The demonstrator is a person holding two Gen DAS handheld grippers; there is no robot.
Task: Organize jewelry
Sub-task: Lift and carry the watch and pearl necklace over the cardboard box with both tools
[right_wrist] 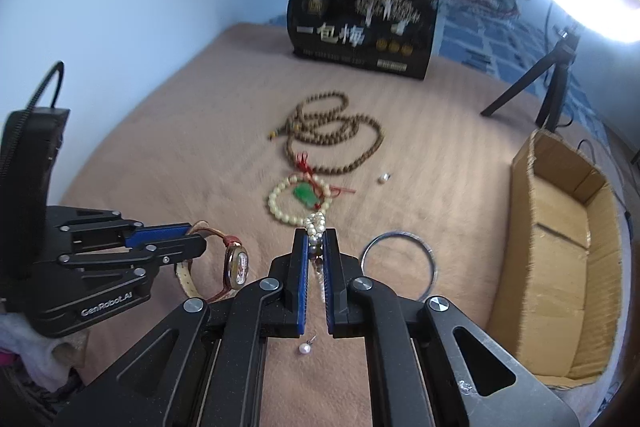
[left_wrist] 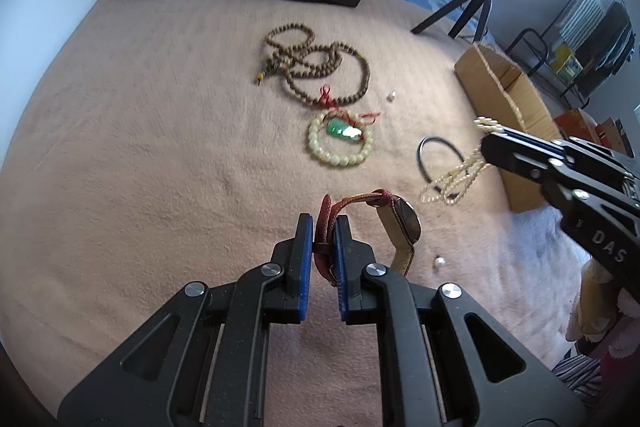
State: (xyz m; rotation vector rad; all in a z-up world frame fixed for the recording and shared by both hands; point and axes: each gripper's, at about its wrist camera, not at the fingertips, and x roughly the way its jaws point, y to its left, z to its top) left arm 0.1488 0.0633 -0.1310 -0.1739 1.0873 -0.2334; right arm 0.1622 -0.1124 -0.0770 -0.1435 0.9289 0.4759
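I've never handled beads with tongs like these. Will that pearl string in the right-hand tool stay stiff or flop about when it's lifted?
Probably floppy: the pearl string droops in loose loops below the right tool, which is shut on it. It may swing, since only a short part is pinched. The round beads look smooth, so it could slip.

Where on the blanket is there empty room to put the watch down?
The blanket is bare left of the brown bead necklace and pale bead bracelet. It is crowded between them and the cardboard box, around the dark ring.
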